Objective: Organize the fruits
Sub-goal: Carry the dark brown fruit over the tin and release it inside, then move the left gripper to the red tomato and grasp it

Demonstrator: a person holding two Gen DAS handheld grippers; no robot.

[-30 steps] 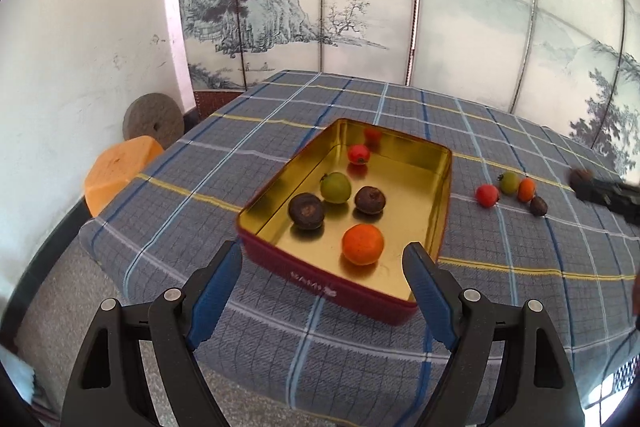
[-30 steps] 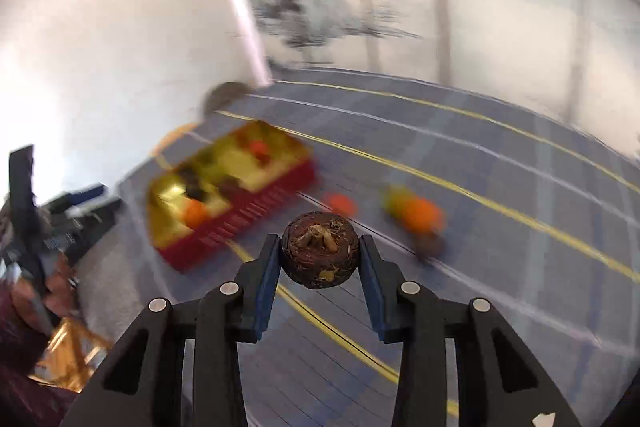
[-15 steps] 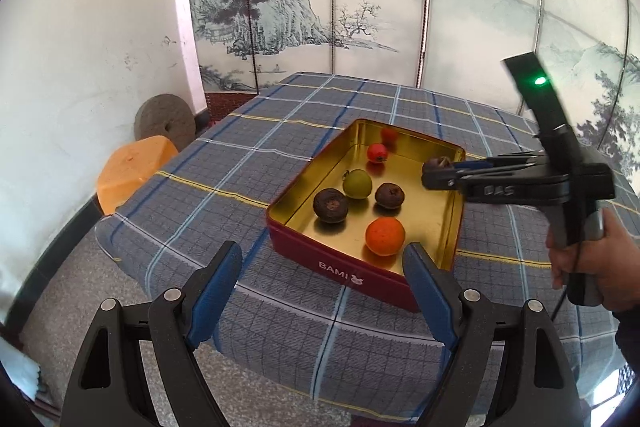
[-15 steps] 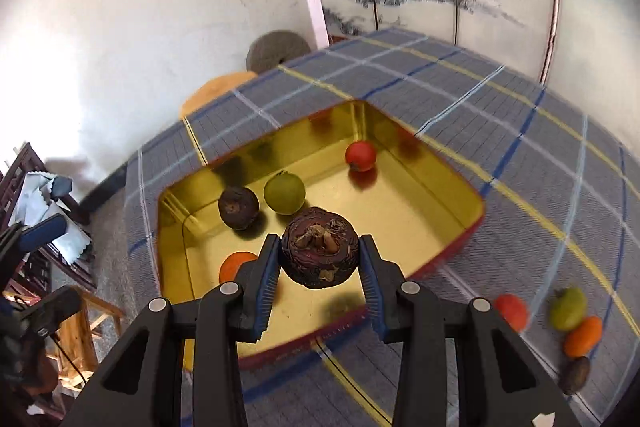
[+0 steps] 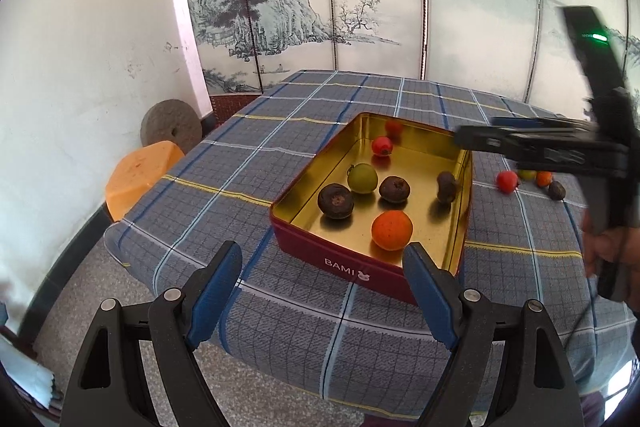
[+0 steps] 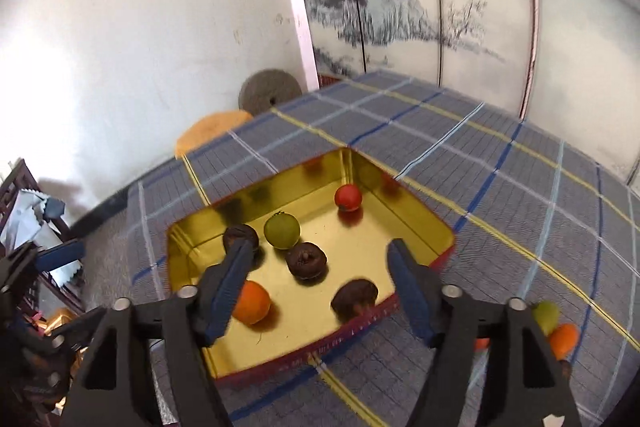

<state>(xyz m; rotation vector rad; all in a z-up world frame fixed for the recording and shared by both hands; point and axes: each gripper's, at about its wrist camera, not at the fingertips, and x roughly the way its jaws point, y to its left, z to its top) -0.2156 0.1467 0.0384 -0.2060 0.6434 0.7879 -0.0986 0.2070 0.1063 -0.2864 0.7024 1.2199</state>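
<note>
The gold-lined red tin (image 5: 344, 263) has 6 fruits sitting loose in it: 3 dark brown ones (image 6: 306, 259), a green one (image 6: 281, 230), an orange (image 5: 391, 229) and a small red one (image 5: 382, 146). 4 more fruits (image 5: 507, 182) are bunched together on the counter (image 5: 248, 163) just off the tin's right side.

6 fruits (image 5: 362, 178) in tin (image 5: 344, 265) on table (image 5: 248, 163), 4 fruits (image 5: 530, 180) right of tin

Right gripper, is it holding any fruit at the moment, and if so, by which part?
Nothing is held. The right gripper is open over the tin, and the dark fruit lies on the tin floor below it. The left gripper is open too.
</note>
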